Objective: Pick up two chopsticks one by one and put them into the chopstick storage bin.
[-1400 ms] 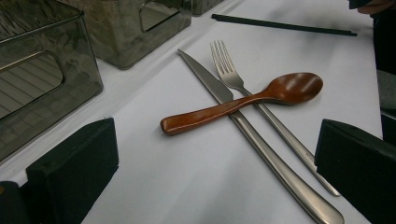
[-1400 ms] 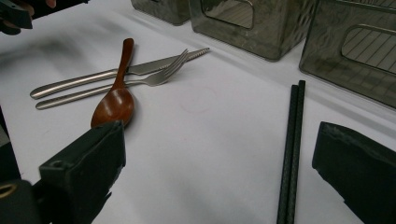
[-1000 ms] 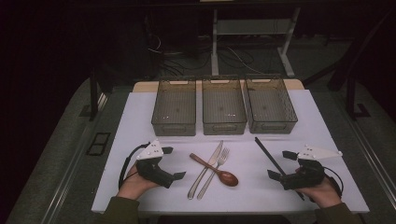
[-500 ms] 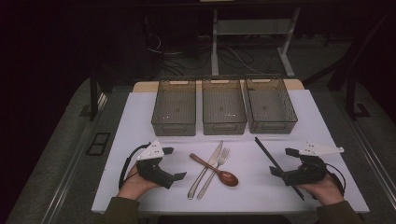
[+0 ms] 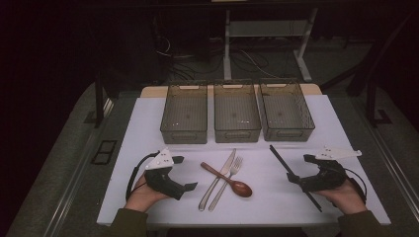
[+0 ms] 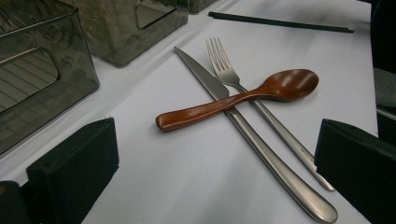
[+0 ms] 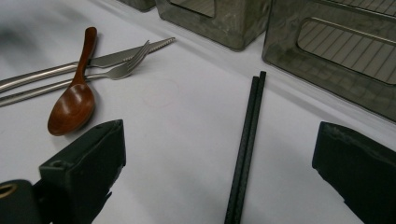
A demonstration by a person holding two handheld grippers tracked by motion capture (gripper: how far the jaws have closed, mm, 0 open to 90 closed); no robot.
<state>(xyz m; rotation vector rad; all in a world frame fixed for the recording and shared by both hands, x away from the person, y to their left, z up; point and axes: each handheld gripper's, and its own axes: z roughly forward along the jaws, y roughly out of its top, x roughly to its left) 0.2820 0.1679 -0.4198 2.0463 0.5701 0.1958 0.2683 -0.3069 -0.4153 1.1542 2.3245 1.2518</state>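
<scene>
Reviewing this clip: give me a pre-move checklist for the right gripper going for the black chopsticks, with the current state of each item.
1. Right gripper jaws open: ok, they stand wide apart in the right gripper view.
2. Chopsticks between the jaws: ok, they run up the gap, lying flat on the table, not yet gripped.
3. The two chopsticks together: ok, side by side and touching.
4. Chopsticks free of other cutlery: ok, the wooden spoon, fork and knife lie apart, off to one side.
5. Bins ready to receive: ok, all three look empty.
6. Left gripper out of the way: ok, open and beside the spoon.
</scene>
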